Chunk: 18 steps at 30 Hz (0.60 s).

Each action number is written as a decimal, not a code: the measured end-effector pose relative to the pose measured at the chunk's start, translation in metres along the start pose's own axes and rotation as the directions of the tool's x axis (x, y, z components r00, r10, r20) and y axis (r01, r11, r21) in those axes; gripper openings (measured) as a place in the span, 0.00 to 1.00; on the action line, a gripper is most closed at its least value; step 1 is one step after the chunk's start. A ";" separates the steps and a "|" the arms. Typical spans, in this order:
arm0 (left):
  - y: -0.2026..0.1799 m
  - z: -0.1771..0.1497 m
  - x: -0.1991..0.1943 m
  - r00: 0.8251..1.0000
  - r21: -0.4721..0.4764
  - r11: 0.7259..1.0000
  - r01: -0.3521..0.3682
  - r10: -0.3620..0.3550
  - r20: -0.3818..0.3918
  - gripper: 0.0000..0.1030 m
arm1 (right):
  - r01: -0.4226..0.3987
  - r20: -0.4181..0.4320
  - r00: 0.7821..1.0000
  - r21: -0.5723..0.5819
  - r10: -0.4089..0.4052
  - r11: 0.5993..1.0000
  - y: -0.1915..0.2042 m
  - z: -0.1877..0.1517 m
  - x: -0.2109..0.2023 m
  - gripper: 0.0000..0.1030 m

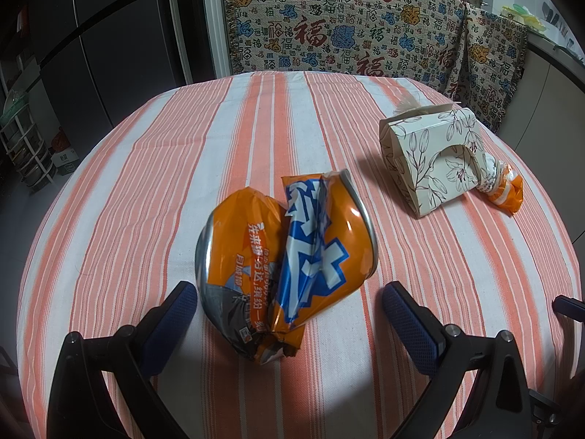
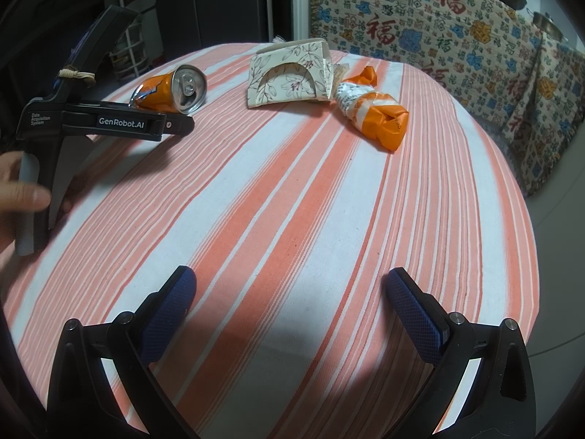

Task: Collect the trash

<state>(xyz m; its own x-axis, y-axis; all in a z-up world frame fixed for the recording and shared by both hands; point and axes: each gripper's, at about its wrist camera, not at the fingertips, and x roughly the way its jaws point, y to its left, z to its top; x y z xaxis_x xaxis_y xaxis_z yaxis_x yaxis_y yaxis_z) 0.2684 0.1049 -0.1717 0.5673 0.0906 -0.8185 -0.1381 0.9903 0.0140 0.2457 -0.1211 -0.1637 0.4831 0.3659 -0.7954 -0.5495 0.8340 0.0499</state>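
Our left gripper [image 1: 285,292] has its jaws spread wide around the crushed orange aluminium can [image 1: 281,248] at lower centre on the striped table [image 1: 109,183]; we should advance, then squeeze its folded middle. Right gripper [image 2: 289,285] hangs released, holding nothing.

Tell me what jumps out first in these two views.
The crushed orange can lies on the striped tablecloth, right between the open left gripper's fingers. Farther back sits a floral paper box with a crumpled orange wrapper beside it, touching. The right gripper is open over bare cloth.
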 end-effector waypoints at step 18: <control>0.014 0.034 -0.021 0.981 -0.059 0.980 0.187 -0.189 -0.029 1.00 | -0.002 0.000 1.000 0.000 0.002 1.000 0.000 0.000 0.000 1.00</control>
<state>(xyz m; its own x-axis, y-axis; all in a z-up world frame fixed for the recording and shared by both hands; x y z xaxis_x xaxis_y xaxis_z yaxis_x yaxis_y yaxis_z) 0.2825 0.1202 -0.1351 0.5590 -0.1016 -0.8229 -0.0774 0.9817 -0.1738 0.2457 -0.1216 -0.1635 0.4820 0.3674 -0.7954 -0.5505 0.8332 0.0512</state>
